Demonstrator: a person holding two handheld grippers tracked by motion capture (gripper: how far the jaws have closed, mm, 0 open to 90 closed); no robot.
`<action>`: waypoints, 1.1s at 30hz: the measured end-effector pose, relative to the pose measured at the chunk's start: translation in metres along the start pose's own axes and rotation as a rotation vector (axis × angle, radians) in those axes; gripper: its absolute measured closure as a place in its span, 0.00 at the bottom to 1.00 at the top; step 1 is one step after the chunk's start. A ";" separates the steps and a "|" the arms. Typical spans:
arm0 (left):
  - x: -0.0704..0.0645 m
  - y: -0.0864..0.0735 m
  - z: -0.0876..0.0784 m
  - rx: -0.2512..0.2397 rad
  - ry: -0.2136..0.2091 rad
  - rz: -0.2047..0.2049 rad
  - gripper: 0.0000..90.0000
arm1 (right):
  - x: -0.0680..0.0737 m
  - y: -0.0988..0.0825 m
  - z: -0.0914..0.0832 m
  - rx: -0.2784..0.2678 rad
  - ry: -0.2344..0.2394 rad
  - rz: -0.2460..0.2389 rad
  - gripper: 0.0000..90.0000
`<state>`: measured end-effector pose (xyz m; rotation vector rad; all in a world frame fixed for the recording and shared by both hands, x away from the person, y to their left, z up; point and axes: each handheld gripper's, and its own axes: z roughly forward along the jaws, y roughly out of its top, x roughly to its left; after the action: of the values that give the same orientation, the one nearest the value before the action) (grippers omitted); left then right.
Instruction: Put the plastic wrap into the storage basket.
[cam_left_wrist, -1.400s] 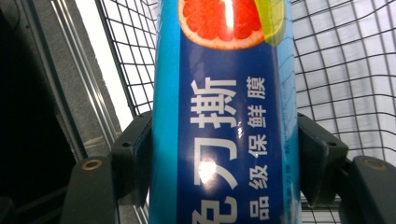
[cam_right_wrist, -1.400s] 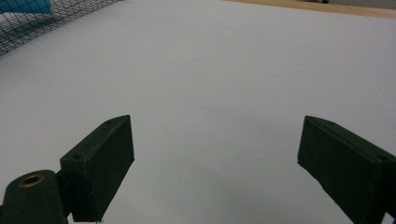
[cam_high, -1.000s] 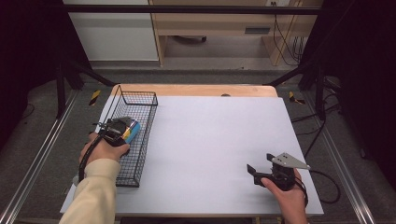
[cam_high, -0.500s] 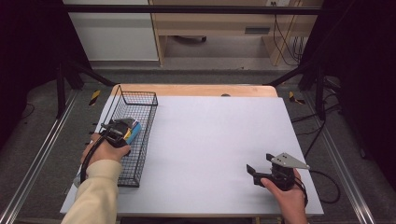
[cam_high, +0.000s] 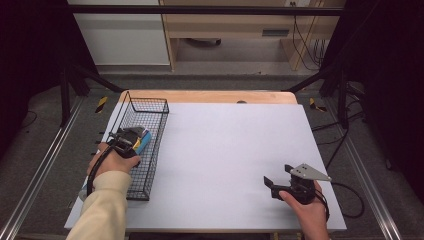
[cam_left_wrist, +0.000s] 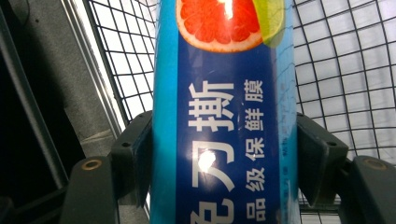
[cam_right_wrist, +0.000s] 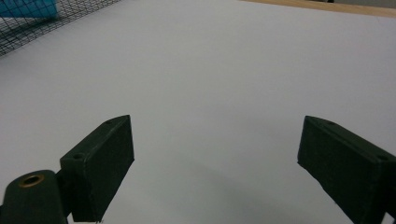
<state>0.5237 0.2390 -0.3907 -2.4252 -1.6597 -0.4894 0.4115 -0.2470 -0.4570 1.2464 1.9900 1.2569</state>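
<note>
While left hand-held gripper (cam_left_wrist: 219, 154) pinches blue box (cam_left_wrist: 224, 116) inside wire basket (cam_high: 150, 150), right hand-held gripper (cam_right_wrist: 215, 163) spread over bare table (cam_high: 225, 145).

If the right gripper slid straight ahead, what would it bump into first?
Probably nothing soon. The right gripper points across bare white tabletop; the wire basket sits far ahead and off to the side.
</note>
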 end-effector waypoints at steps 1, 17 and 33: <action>0.000 0.000 0.000 0.001 0.001 0.000 0.35 | 0.000 0.000 0.000 0.002 0.001 -0.001 0.12; -0.001 0.001 0.000 0.003 0.008 0.009 0.35 | 0.001 0.000 0.000 0.005 0.005 -0.001 0.12; -0.003 0.000 0.000 -0.024 0.038 0.017 0.31 | 0.001 0.000 0.001 0.007 0.008 -0.004 0.12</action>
<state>0.5231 0.2363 -0.3914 -2.4297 -1.6256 -0.5520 0.4117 -0.2461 -0.4576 1.2416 2.0031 1.2558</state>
